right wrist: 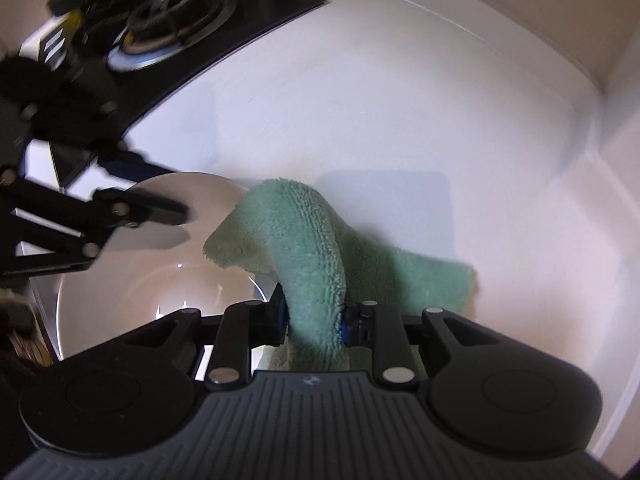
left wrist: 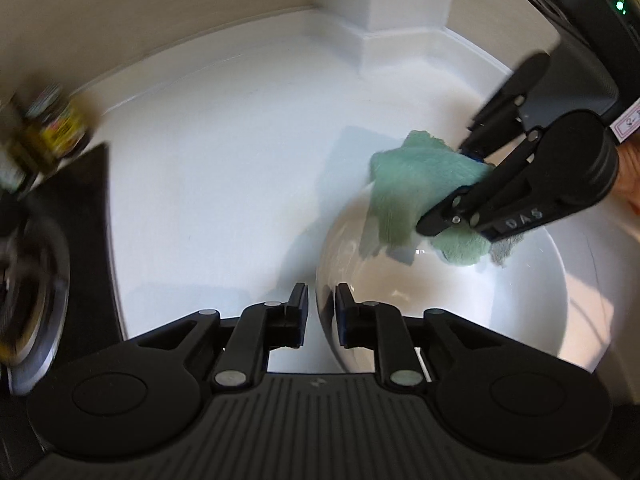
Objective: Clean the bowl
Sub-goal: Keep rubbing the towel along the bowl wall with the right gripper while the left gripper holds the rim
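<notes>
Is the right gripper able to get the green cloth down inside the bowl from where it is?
Probably yes. The right gripper is shut on the green cloth, which hangs over the rim of the white bowl. The bowl's open inside looks unblocked; the left gripper only pinches the near rim.

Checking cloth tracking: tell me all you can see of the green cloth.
The green cloth is a pale mint, fluffy microfibre-looking rag, bunched and folded. The right gripper is shut on a fold of it; the rest drapes over the white bowl rim, one corner trailing toward the white counter.
</notes>
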Demonstrator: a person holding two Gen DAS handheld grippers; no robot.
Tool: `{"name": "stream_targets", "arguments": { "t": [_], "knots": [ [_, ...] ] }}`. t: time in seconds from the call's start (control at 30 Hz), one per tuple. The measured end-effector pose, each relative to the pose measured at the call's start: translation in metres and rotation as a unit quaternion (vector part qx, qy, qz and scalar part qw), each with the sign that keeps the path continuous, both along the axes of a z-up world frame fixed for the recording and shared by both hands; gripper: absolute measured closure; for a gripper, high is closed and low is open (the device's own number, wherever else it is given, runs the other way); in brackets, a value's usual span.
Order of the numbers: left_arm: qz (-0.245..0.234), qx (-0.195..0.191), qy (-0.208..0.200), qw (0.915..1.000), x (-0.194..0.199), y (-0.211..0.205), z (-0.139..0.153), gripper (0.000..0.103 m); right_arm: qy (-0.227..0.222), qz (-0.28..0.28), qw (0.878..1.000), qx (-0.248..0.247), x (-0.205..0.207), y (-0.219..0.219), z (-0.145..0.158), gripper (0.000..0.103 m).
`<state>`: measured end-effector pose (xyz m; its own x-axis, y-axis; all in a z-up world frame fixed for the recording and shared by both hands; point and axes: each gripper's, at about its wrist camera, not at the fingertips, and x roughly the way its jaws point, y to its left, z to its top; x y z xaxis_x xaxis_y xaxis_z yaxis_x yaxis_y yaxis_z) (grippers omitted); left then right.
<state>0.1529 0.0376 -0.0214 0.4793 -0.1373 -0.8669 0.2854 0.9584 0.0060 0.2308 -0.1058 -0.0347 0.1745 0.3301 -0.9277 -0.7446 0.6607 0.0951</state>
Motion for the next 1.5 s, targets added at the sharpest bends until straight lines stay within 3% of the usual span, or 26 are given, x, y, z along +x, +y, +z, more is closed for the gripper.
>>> {"name": "stream_targets", "arguments": {
  "t": [0.17, 0.4, 0.6, 0.83, 1.13, 1.2, 1.3, 1.37, 1.5],
  "knots": [
    [-0.009, -0.008, 0.001, 0.9999, -0.003, -0.001, 0.000, 0.093, 0.000, -0.014, 1.000, 0.002, -0.013, -0.010, -0.001, 0.085],
    [-0.074, 0.013, -0.003, 0.9971, 0.003, -0.014, -0.003, 0.095, 0.027, 0.061, 0.997, -0.032, -0.021, -0.017, 0.001, 0.084],
    [-0.108, 0.034, -0.007, 0.9935, 0.001, -0.021, -0.003, 0.094, -0.020, 0.106, 0.992, -0.063, -0.013, 0.012, 0.007, 0.084],
    [-0.097, 0.028, -0.013, 0.9948, -0.001, -0.018, -0.005, 0.094, -0.066, 0.137, 0.986, -0.068, -0.019, 0.040, 0.006, 0.078],
    [-0.038, -0.003, -0.028, 0.9989, -0.011, -0.011, -0.010, 0.094, -0.040, 0.034, 0.998, 0.026, -0.014, -0.008, 0.019, 0.084],
    [-0.020, -0.007, -0.032, 0.9993, -0.014, -0.009, -0.011, 0.094, -0.021, -0.012, 0.998, 0.056, -0.017, -0.030, 0.022, 0.085],
    [0.001, -0.007, -0.038, 0.9993, -0.019, -0.008, -0.010, 0.094, 0.016, -0.071, 0.992, 0.102, -0.019, -0.057, 0.019, 0.085],
    [0.007, -0.002, -0.040, 0.9992, -0.021, -0.011, -0.011, 0.094, 0.059, -0.127, 0.979, 0.149, -0.026, -0.085, 0.008, 0.085],
    [0.004, 0.019, -0.039, 0.9991, -0.026, -0.023, -0.010, 0.092, 0.076, -0.194, 0.960, 0.188, -0.052, -0.102, -0.001, 0.084]
  ]
}}
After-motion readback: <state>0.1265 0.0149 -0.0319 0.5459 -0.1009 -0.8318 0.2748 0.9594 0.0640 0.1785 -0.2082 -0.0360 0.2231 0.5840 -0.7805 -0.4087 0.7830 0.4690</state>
